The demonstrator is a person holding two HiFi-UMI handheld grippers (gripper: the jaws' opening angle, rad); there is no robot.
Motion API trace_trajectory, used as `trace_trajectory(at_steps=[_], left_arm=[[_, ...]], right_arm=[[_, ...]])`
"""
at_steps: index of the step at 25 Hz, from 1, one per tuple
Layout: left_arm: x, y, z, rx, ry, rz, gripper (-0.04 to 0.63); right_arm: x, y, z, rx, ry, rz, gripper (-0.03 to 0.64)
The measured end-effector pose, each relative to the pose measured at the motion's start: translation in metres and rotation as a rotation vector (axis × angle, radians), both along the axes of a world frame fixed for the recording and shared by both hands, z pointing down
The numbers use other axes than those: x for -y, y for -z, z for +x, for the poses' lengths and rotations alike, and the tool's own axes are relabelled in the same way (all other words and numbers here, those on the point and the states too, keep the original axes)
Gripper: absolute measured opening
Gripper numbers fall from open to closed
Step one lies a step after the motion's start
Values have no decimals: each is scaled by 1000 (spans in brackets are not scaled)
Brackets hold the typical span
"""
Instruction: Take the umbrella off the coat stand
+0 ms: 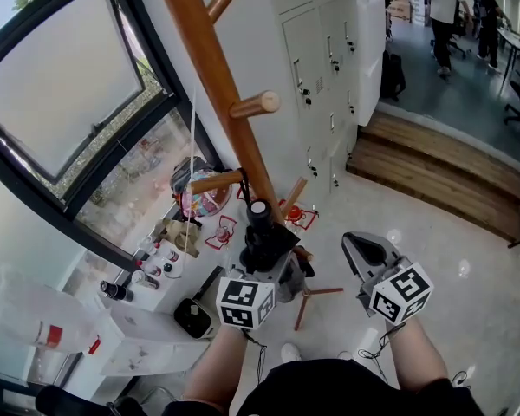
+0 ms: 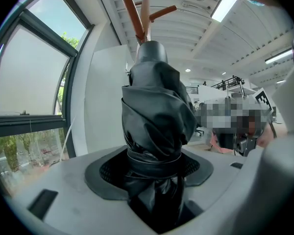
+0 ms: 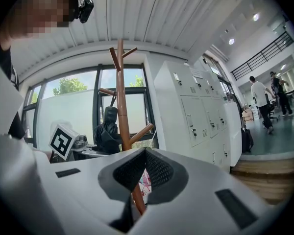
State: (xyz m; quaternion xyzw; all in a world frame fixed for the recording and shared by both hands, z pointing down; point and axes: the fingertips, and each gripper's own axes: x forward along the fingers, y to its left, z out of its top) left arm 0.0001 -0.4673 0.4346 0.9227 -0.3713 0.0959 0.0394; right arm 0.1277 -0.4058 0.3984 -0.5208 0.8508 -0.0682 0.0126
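Stage: I judge this to be the grasp. The lift-off has not begun.
Done: my left gripper [image 2: 154,166] has reached the folded black fabric umbrella [image 2: 157,111] and has it between its fingers [image 2: 112,169].
Left to do: raise the umbrella clear of the brown wooden coat stand [image 1: 217,76] and carry it away. None of that shows yet.
Left gripper: fingers set either side of the umbrella at its strap band, grasping it. As far as I can see, both pads lie against the fabric.
Right gripper [image 3: 144,153]: fingers [image 3: 159,170] clenched together with nothing between them. I hold it well apart from the stand, to the right, doing no work.
Umbrella, place: upright and just beside the stand's slanting pole, among the lower pegs. I cannot see from here what it hangs by.
Umbrella, look: glossy black cloth rolled into loose, creased folds, cinched by a narrow strap where my fingers sit, with a rounded cap on top. The handle is out of sight.
Handling guess: the soft folds may give under the pads, so I would expect the grip to need squeezing well in.
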Motion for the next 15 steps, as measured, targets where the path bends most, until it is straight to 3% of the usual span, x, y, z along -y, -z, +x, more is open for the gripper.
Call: trace_trajectory(at_steps=[15], left_arm=[[-10, 43, -4, -38, 20, 76, 265]], right_arm=[[-11, 6, 4, 4, 6, 19, 54]])
